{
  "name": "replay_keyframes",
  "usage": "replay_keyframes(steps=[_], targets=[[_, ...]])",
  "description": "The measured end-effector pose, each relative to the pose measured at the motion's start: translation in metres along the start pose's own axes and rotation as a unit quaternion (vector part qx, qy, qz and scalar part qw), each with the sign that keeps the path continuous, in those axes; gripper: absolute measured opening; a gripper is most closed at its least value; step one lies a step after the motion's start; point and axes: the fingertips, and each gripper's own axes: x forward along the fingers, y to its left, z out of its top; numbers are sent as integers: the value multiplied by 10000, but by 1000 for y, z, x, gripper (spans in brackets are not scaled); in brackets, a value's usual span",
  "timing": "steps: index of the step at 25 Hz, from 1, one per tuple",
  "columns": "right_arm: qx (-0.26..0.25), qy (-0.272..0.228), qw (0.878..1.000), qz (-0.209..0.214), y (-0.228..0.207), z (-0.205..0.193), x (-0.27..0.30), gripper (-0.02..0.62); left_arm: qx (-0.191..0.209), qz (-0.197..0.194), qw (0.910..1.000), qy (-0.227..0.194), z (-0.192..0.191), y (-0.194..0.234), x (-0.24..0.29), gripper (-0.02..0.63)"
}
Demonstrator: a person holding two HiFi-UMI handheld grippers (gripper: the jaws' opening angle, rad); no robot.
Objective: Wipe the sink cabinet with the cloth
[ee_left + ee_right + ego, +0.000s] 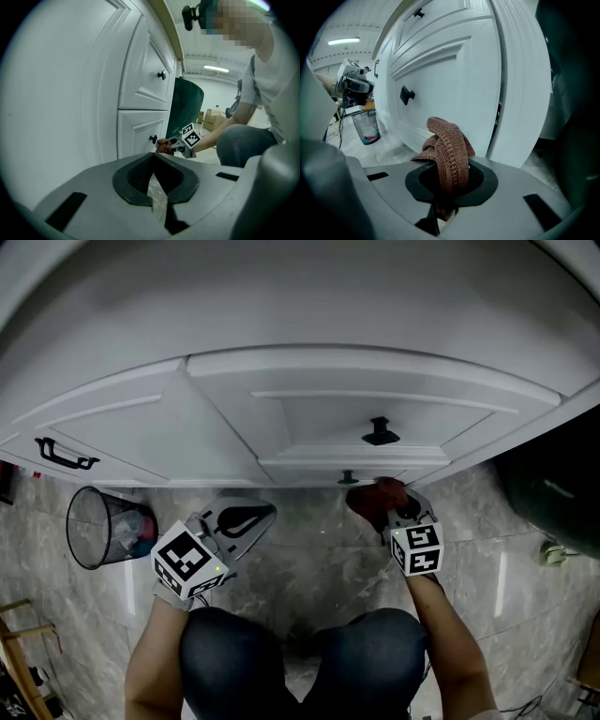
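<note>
Right gripper (449, 190) fingers are clamped on the cloth (448, 149), a brown-red knit. The cloth is bunched up and pokes out past the fingertips, with a fold hanging over to the left of them. Straight ahead of the tips is the white sink cabinet (454, 70) lower door, very close; can't tell if the cloth touches it. A black knob (407, 95) sits up-left of the fingers.

In the head view, the right gripper (382, 504) and cloth (375, 495) are just right of the small knob (348, 477).

Left gripper (157, 180) fingers are pressed together at the tips, nothing between them, with a sliver of marble floor (157, 194) showing behind the tips. The left gripper (246, 518) is held off the cabinet (309, 418), well apart from the cloth. A wire wastebasket (103, 526) is out to its left.
</note>
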Motion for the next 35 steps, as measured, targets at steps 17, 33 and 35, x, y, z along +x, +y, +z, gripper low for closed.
replay_keyframes(steps=[17, 33, 35], targets=[[-208, -11, 9834, 1801, 133, 34, 53, 58, 128, 74, 9999, -32, -1, -2, -24, 9], [-365, -88, 9673, 2509, 198, 71, 65, 57, 208, 80, 9997, -74, 2, -4, -34, 9], [-587, -406, 9648, 2533, 205, 85, 57, 58, 215, 46, 9997, -78, 3, -6, -33, 9]])
